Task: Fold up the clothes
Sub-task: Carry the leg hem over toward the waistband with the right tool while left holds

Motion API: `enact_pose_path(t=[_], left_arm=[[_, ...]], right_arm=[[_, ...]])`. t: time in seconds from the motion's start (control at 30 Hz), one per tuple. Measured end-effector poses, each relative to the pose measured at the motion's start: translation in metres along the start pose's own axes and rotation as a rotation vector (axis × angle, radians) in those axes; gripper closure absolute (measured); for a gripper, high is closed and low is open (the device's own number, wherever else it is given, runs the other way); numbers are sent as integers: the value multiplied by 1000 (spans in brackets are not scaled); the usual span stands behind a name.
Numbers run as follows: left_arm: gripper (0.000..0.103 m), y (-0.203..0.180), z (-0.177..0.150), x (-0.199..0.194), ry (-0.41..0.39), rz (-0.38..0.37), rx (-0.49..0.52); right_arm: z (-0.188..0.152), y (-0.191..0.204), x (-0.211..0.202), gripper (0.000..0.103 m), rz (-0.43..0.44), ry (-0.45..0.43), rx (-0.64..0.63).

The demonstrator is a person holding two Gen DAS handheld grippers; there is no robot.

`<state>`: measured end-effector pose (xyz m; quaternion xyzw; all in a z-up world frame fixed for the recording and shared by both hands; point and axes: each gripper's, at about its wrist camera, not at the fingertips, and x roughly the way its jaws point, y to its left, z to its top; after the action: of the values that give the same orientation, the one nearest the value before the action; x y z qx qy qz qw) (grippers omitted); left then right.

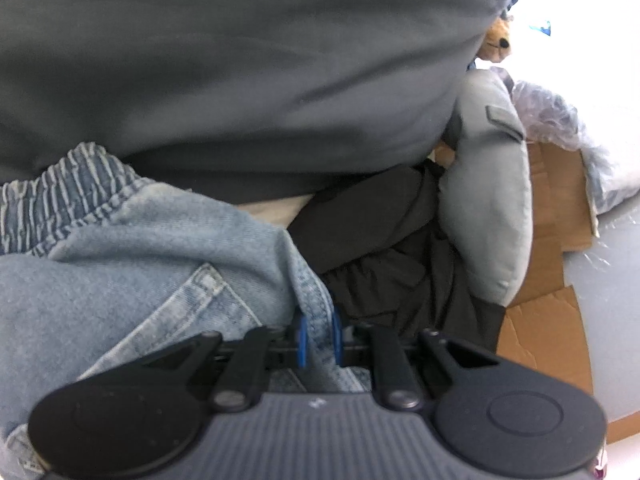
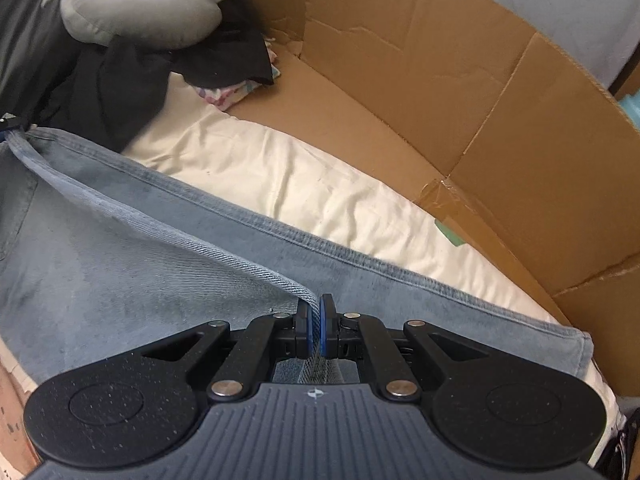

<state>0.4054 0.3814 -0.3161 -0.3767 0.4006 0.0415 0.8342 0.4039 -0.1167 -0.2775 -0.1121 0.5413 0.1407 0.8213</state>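
Note:
Light blue jeans [image 1: 132, 264] with an elastic waistband fill the lower left of the left wrist view. My left gripper [image 1: 319, 338] is shut on a seam of the jeans near the waist. In the right wrist view the jeans [image 2: 160, 264] lie spread over a cream sheet [image 2: 304, 192]. My right gripper [image 2: 315, 326] is shut on the jeans' side seam and lifts that edge into a taut fold running up to the far left.
A grey cushion [image 1: 240, 60] looms over the left gripper. A grey neck pillow [image 2: 140, 16] and black clothes [image 2: 132, 76] lie at the back. A cardboard wall [image 2: 460, 92] borders the sheet on the right. A small plush toy [image 1: 496, 42] sits far right.

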Motion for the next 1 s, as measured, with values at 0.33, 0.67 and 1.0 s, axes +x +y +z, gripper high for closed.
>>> enact_pose_path(t=[0.33, 0.67, 1.0], left_arm=[[89, -4, 4, 24, 25, 71, 4], [71, -33, -15, 33, 163, 20, 87], [89, -38, -23, 47, 151, 22, 76]], right_arm=[[24, -12, 49, 102, 0, 48, -4], [25, -17, 93, 102, -10, 101, 49], [30, -20, 83, 102, -12, 73, 76]])
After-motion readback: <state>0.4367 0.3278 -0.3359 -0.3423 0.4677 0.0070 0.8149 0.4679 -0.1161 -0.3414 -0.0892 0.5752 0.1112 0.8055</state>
